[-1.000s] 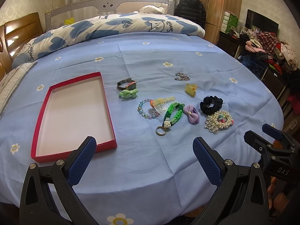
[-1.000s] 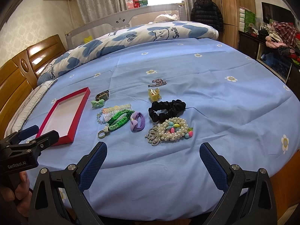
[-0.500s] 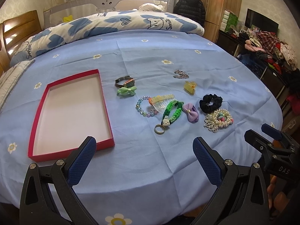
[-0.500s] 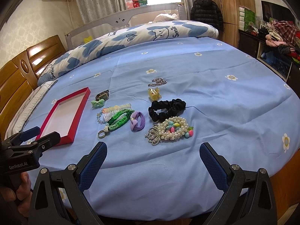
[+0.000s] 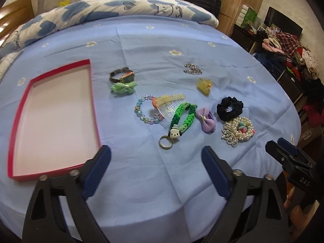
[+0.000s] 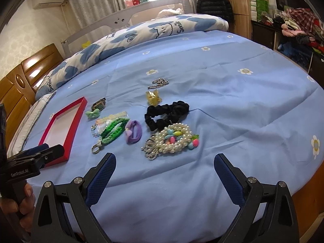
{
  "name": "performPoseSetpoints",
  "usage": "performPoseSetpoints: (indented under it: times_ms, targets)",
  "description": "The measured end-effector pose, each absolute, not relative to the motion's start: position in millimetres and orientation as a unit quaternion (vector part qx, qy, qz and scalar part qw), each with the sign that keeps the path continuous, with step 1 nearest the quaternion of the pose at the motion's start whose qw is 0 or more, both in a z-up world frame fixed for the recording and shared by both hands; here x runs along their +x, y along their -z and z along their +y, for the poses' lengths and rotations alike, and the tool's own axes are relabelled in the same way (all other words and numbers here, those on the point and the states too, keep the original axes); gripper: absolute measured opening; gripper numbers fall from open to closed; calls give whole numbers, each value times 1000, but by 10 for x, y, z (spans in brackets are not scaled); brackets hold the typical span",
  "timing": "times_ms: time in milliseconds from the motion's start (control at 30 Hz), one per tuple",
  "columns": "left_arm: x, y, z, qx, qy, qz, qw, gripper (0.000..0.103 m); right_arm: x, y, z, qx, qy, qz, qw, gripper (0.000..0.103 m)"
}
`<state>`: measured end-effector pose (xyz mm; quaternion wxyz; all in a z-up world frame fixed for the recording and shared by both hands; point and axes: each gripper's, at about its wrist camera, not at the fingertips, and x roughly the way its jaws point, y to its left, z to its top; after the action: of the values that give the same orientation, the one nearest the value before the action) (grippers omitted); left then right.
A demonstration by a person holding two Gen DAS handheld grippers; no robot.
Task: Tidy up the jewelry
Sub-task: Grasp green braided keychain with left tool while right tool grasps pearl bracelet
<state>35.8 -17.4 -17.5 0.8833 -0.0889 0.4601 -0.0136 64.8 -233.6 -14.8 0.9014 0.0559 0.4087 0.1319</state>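
The left claw hung over the bed sheet, its jaws closing with nothing between them; the green braided keychain lay just ahead, the red tray ahead to its left. The right claw stood wide and empty, the pearl bracelet just ahead.

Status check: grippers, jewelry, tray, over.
Left gripper closing, nothing between; right gripper open, empty. Jewelry all on blue sheet. Red shallow tray empty. Nothing blocking.

Left hand-held gripper, jaws closing on nothing, above green keychain.
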Motion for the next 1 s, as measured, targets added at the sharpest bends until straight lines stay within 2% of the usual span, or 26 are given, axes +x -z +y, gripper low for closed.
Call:
performPoseSetpoints:
  times_ms: [200,333,400,467,567,633,733,800,867,933,1000]
  targets:
    - [623,319,-248,-90,34,481,871,71,871,296,-2409,68,-130,426,893,76]
    - [775,381,-281,-92,46,490,866,68,1011,362,-2456,62,-123,437,889,63]
    - [858,427,-298,-94,50,496,862,61,1077,382,-2471,57,-121,438,889,56]
    - [926,484,-301,-98,56,505,856,56,1152,403,-2482,59,-124,440,887,43]
    - [999,560,-307,-99,60,515,850,50,1237,444,-2474,53,-121,448,884,32]
    - [1025,603,-310,-101,62,520,846,49,1292,480,-2467,53,-122,451,882,30]
    - [1060,667,-313,-106,67,528,840,42,1358,587,-2456,47,-119,469,874,30]
    - [1071,701,-317,-107,70,531,838,27,1371,631,-2442,44,-120,471,873,29]
    - [1068,699,-309,-110,79,530,837,21,1360,620,-2407,36,-119,468,875,22]
    - [1054,676,-296,-111,81,525,840,20,1339,596,-2378,27,-122,462,878,15]
    - [1019,632,-259,-117,85,519,842,20,1322,557,-2361,27,-128,459,879,15]
